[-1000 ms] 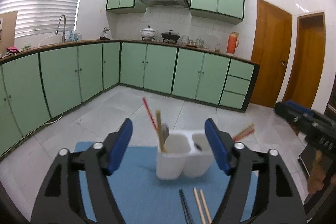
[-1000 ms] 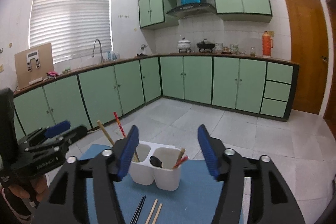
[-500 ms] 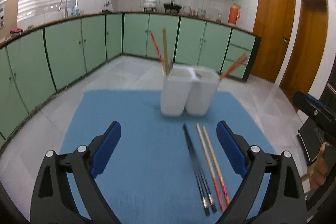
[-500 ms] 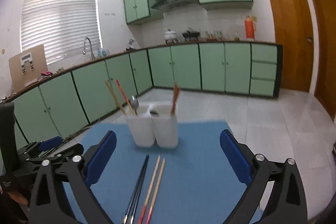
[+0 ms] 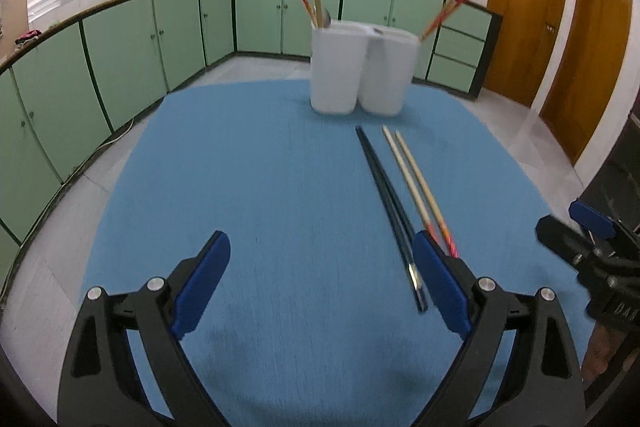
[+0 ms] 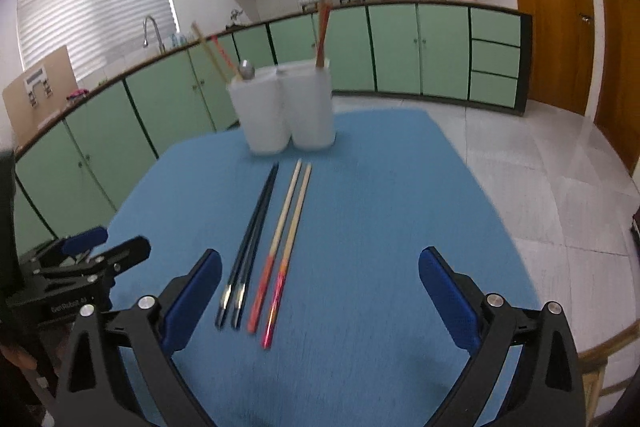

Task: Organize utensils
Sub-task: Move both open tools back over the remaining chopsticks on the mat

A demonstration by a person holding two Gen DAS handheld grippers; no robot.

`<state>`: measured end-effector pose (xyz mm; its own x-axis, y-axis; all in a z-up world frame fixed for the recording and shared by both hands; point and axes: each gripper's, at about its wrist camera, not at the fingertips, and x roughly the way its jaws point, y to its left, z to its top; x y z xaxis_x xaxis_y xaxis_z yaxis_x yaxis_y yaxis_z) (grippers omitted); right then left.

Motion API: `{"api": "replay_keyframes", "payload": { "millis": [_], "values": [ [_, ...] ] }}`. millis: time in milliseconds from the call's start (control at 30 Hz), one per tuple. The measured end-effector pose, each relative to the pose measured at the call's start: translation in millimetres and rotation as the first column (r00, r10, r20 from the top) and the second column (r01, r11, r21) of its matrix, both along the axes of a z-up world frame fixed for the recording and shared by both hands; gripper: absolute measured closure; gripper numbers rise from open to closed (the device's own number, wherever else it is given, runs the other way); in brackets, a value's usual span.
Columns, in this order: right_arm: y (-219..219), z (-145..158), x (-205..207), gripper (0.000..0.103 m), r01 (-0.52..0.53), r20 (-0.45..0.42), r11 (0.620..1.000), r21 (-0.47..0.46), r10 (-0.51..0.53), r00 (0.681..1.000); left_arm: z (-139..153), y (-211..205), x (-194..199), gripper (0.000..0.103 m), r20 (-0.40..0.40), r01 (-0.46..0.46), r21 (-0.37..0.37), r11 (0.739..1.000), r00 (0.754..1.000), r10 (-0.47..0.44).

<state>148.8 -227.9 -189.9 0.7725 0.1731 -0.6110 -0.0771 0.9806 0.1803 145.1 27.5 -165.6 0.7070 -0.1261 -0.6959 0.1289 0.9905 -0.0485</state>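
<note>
A white two-compartment utensil holder [image 5: 362, 73] [image 6: 286, 109] stands at the far end of a blue mat [image 5: 280, 211] [image 6: 360, 211]. It holds chopsticks and a spoon [image 6: 247, 70]. A pair of black chopsticks [image 5: 390, 205] [image 6: 252, 235] and a pair of wooden chopsticks with red ends [image 5: 416, 187] [image 6: 286, 231] lie side by side on the mat in front of it. My left gripper [image 5: 324, 271] is open and empty, left of the chopsticks. My right gripper [image 6: 320, 287] is open and empty, above the chopsticks' near ends.
The mat covers a table whose edge [image 6: 600, 351] shows at the right. Green kitchen cabinets [image 5: 120, 43] and a tiled floor [image 6: 540, 163] surround it. The other gripper shows at each view's edge, the right one [image 5: 592, 259] and the left one [image 6: 80, 267].
Both grippers have pulled back and tilted down from the holder, and opened wider. The loose chopsticks on the mat now show in full.
</note>
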Motion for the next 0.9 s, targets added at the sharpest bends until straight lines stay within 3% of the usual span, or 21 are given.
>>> {"api": "replay_keyframes", "payload": {
  "millis": [200,300,367,567,900],
  "values": [
    [18,-27,-13,0.026,-0.052,-0.059,0.998,-0.046,0.049,0.997,-16,-3,-14,0.013,-0.035,0.009,0.011,1.0,0.999,-0.009],
    [26,-36,-17,0.037,-0.068,-0.091,0.996,-0.05,0.063,0.994,-21,-3,-16,0.013,-0.056,0.006,0.009,1.0,0.998,-0.006],
    [29,-42,-15,0.051,-0.074,-0.116,0.996,-0.056,0.067,0.991,-24,-3,-18,0.013,-0.068,0.004,0.007,1.0,0.998,-0.004],
    [38,-50,-14,0.071,-0.097,-0.153,0.993,-0.06,0.087,0.984,-27,-4,-17,0.013,-0.083,-0.001,-0.006,1.0,0.997,0.001],
    [48,-57,-13,0.08,-0.093,-0.152,0.991,-0.091,0.079,0.985,-28,-6,-16,0.013,-0.09,-0.005,-0.017,1.0,0.996,0.004]
  ]
}}
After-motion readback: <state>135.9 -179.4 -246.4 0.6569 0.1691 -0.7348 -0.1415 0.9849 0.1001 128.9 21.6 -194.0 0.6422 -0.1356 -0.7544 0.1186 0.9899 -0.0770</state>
